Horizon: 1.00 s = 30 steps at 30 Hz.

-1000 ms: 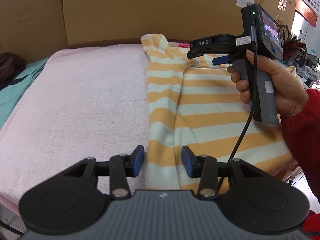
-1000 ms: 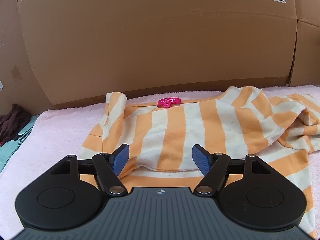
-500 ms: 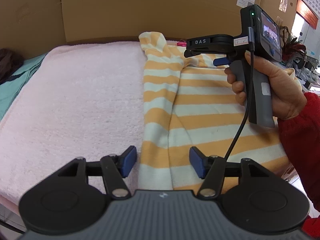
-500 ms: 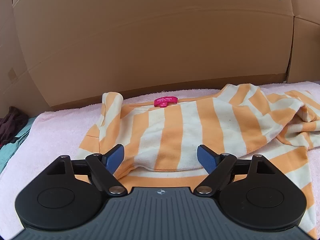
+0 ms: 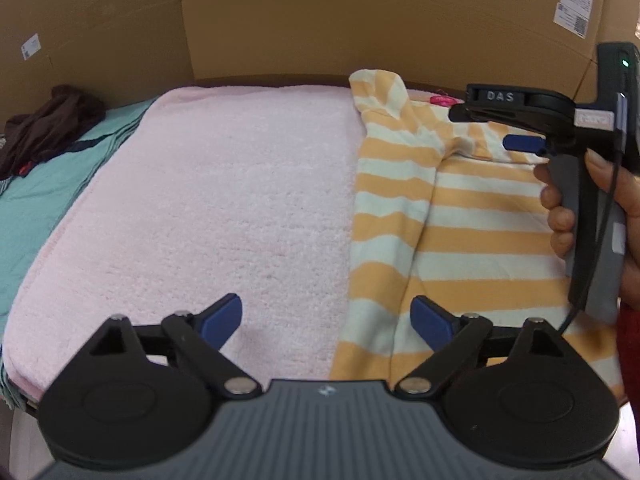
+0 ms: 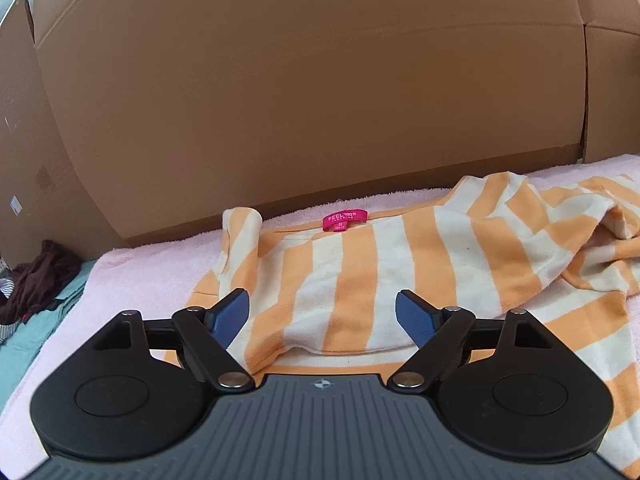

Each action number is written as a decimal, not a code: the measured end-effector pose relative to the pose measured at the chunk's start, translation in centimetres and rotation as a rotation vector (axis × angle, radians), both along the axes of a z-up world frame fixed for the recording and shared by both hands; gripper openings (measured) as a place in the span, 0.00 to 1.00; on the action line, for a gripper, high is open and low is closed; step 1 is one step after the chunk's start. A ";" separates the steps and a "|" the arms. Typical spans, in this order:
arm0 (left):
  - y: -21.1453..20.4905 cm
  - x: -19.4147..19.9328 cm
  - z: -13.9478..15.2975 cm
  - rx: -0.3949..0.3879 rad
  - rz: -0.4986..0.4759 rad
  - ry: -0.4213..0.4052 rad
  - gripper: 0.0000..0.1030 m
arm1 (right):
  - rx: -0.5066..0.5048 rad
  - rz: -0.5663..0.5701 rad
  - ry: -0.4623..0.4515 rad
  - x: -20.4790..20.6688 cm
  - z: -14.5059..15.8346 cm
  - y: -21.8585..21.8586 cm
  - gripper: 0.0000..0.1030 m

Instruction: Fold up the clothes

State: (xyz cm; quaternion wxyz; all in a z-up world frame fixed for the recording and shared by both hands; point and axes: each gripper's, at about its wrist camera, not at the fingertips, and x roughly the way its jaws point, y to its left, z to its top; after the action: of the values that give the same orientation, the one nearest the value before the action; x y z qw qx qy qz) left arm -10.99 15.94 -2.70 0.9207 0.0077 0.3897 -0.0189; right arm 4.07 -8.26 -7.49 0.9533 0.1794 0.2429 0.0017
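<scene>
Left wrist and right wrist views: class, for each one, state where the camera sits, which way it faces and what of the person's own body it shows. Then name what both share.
Left wrist: on the left gripper, open, looking along the pink towel; shows the right gripper in a hand.
Right wrist: on the right gripper, open, facing the cardboard wall; no body shows.
Shared: the striped shirt, its pink label.

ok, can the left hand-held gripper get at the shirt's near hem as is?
Probably yes. The left hand-held gripper has just been opening, nothing between its jaws, and the shirt hem lies flat just ahead with nothing in the way.
</scene>
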 end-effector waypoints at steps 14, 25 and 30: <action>-0.5 4.6 0.3 0.077 0.163 -0.024 0.99 | 0.006 0.108 -0.008 0.4 -0.5 0.7 0.31; -0.2 5.0 -0.2 0.099 0.196 -0.030 0.99 | 0.016 0.103 0.017 0.5 -0.9 0.3 0.29; -0.2 5.1 -0.4 0.098 0.206 -0.027 0.99 | 0.029 0.095 0.025 0.5 -1.0 0.4 0.29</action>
State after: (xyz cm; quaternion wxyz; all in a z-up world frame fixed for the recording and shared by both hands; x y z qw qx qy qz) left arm -5.88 15.78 -3.06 0.9214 0.0130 0.3765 0.0951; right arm 4.59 -7.83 -8.52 0.9464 0.1817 0.2628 0.0484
